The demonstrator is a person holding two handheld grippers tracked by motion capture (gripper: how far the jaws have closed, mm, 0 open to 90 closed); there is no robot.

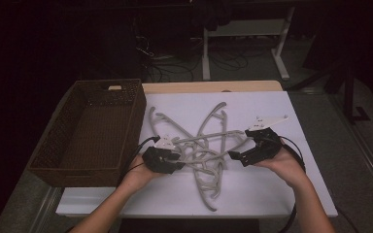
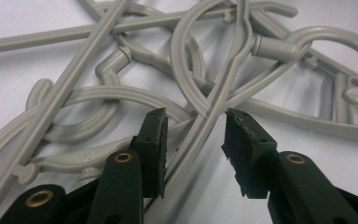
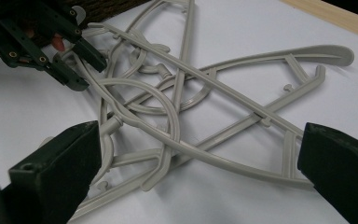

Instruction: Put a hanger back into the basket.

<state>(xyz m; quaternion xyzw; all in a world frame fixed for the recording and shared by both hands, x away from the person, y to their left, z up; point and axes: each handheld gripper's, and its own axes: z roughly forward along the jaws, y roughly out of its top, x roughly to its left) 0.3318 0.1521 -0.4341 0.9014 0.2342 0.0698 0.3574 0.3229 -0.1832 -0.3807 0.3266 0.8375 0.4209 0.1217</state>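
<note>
L gripper (image 2: 193, 140) straddles a bar of the tangled grey hangers (image 1: 206, 153) mid white table (image 1: 272, 189) – jaws not yet pinching, R gripper (image 3: 200, 163) wide apart over pile's right side – basket (image 1: 53, 165) at left

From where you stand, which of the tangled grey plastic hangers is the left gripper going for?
Start at the dark woven basket on the left of the white table; the pile of grey plastic hangers lies just right of it. The left gripper straddles one thin straight hanger bar at the pile's near-left edge, running between its open jaws, unlike the curved hooks around it.
</note>
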